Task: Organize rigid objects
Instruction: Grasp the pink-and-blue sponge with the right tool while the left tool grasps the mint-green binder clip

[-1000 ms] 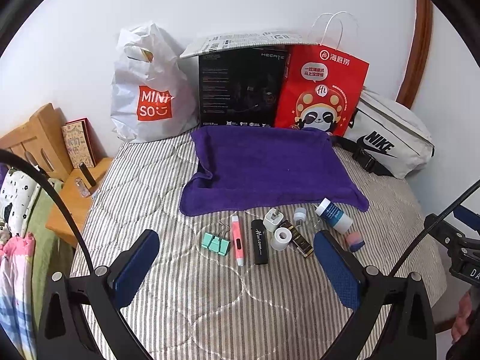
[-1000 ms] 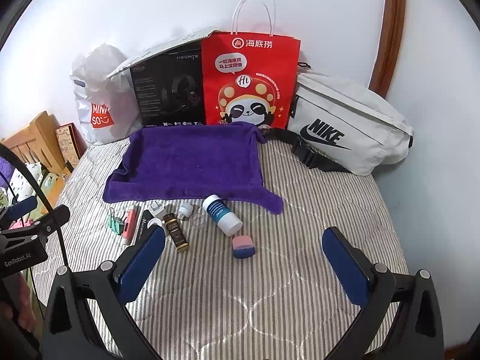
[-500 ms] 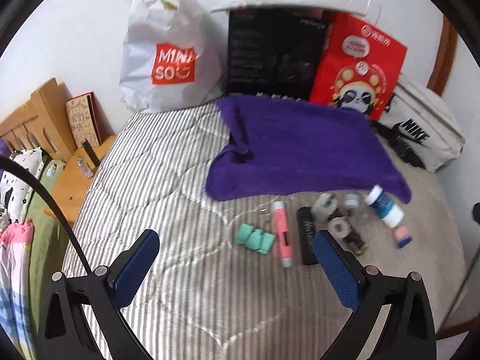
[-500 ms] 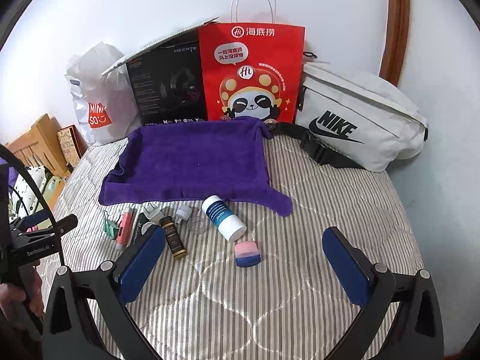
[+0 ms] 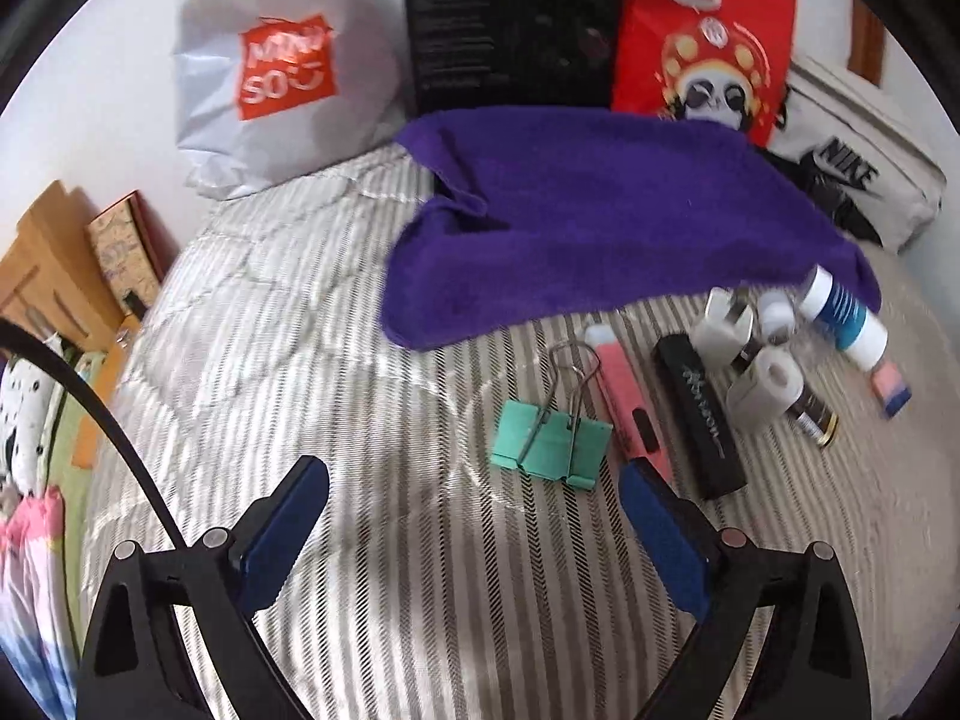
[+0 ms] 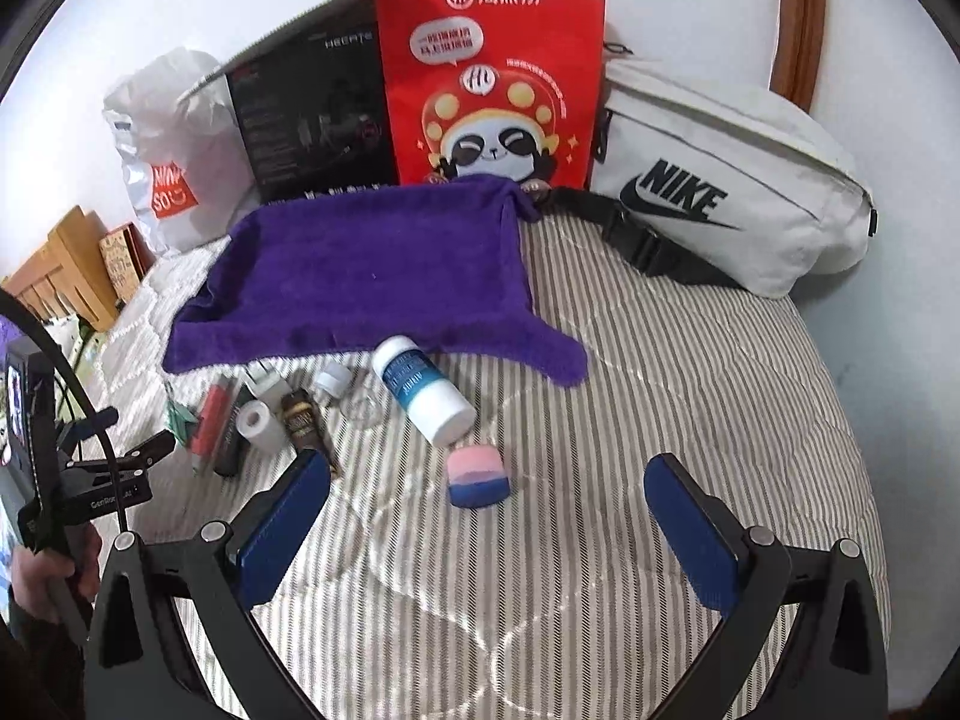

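Green binder clip (image 5: 549, 441) lies just ahead — between left fingers (image 5: 288, 516), spread wide.

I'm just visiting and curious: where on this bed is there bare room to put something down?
The purple towel has nothing on it. Bare striped mattress lies right of the pink-and-blue eraser, below the Nike bag, and left of the green binder clip. It is crowded along the towel's front edge, from clip to white bottle.

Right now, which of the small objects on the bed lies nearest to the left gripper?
The green binder clip. It lies just ahead of the open left gripper, between its fingers, while the pink pen and black stick lie off to its right.
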Demonstrator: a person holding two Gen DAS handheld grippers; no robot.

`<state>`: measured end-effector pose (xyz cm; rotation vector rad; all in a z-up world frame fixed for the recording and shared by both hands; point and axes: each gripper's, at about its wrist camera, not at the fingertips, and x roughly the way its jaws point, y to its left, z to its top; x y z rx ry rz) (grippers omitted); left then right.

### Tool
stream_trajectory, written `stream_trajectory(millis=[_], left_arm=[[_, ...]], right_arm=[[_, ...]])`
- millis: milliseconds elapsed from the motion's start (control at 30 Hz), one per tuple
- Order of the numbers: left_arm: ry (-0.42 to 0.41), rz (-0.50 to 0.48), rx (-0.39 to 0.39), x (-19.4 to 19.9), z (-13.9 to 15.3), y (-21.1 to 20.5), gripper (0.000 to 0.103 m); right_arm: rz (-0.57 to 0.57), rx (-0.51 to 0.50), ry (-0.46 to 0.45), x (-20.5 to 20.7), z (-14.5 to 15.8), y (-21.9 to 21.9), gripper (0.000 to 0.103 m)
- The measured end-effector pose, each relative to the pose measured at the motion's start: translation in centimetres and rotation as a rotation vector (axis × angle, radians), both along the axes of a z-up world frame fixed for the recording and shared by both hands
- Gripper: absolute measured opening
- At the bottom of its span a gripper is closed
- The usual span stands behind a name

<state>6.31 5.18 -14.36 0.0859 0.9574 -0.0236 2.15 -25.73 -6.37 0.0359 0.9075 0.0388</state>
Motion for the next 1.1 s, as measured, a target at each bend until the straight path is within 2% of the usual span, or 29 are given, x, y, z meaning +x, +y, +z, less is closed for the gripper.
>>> stream_trajectory(millis=[133,267,400,600,633,767,933,1100], left_arm=[[0.000,-0.056,-0.006,0.6,-1.0,-0.2,0.094],[-0.035,-0.097,-0.021,0.8,-1.4,-0.4,0.089],[-0.043,-0.119,-0.064,0.7,-1.5,-0.1,0.073],[-0.055,-0.151,-0.059,0.3,-1.1,-0.7,0.049],[-0.056,-0.159,-0.062,0.2,-1.1,-0.9,0.041],[-0.060,-0.157,-0.045,-0.1,-1.0,-1.4,0.041],[-0.055,-0.156,-0.070,0.1,-1.0,-1.1,0.041],[-0.053,-0.157,-0.075,0.0,-1.1,-1.0,0.041]], right_arm=[[-0.017,0.001,0.024,0.1,-1.1,-0.5,0.103],[-0.015,0.015,0.028,0.4,-2.0,-0.7,0.103],[0.008,0.021,0.029,0.6,-2.4,-0.6,0.099],[0.045,0.043,0.018,0.9,-2.6,-0.4,0.093],[0.049,0.043,0.018,0.9,-2.7,-0.4,0.092],[0.061,0.056,0.010,0.7,-3.0,-1.0,0.092],[0.083,0.075,0.027,0.8,-4.2,-1.9,0.089],[0.108,0.110,0.048,1.6,-6.2,-1.7,0.079]])
